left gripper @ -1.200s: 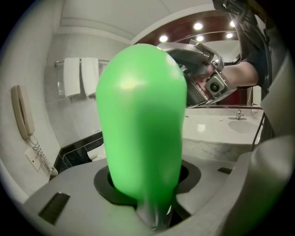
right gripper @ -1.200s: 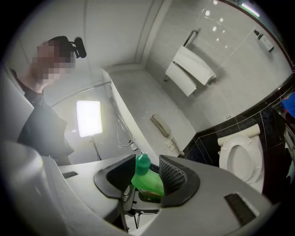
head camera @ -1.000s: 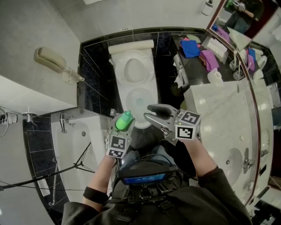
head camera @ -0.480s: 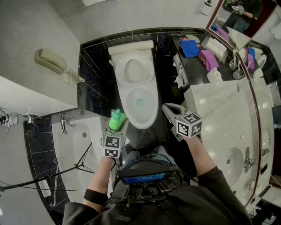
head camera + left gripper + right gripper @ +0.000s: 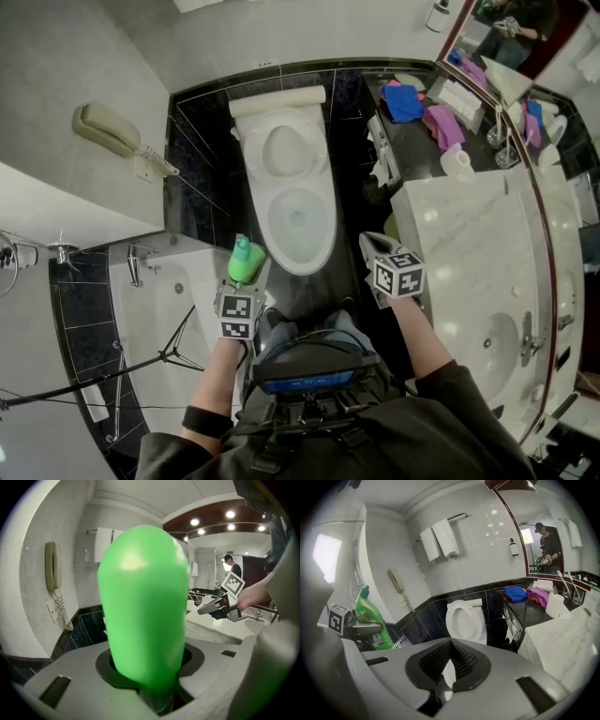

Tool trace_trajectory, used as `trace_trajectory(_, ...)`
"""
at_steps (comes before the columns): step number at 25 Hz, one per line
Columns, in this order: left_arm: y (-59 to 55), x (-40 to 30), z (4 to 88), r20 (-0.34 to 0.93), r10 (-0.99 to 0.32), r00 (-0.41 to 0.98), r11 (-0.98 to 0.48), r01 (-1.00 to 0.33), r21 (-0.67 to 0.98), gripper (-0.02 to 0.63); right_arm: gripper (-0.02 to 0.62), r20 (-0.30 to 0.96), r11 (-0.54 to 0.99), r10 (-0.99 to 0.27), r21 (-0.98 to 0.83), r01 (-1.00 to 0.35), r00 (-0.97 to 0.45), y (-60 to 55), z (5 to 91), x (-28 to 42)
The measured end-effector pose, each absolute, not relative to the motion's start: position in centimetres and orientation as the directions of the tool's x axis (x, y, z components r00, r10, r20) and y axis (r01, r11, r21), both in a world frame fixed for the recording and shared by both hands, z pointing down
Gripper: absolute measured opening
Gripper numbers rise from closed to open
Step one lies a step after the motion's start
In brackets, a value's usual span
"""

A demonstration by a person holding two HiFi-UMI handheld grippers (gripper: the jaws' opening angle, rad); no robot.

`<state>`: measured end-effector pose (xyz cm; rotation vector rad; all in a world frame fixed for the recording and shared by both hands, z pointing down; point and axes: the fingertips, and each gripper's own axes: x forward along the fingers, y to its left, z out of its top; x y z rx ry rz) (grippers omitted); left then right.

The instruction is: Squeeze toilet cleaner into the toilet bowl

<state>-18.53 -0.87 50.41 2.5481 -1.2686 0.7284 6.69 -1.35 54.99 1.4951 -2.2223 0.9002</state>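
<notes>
Two grippers low in head view. Left gripper point(image 5: 245, 274), lower centre-left, pinches green cleaner bottle point(image 5: 245, 259) across body, cap toward frame top. Bottle just left of toilet bowl point(image 5: 321, 244) front rim, not over it. Right gripper point(image 5: 372, 244), centre-right, jaws pressed together, empty, just right of bowl. Bowl open, frame centre.

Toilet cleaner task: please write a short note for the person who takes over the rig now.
Left gripper: shut on the green cleaner bottle, held upright at the front left of the toilet bowl, not over it.
Right gripper: shut, empty, to the right of the bowl.
Bowl: open, lid up.
Done: bottle is in hand. No cleaner visible in the bowl.
Left: bring the nozzle over the bowl and squeeze.
</notes>
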Motion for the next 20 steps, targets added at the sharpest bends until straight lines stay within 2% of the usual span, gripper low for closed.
trace_trajectory(10,-0.6,-18.1,50.5,0.508,-0.687,0.520,-0.621,-0.783,-0.039,0.187,0.006,0.582,0.238,-0.704,-0.345,-0.908,-0.406,-0.3,55.5,6.4)
trace_trajectory(20,-1.1,-14.1,50.3,0.489,-0.647,0.585,-0.685,-0.728,-0.036,0.189,0.006,0.576,0.206,-0.728,-0.334,-0.920,-0.372,0.4,55.7,8.9)
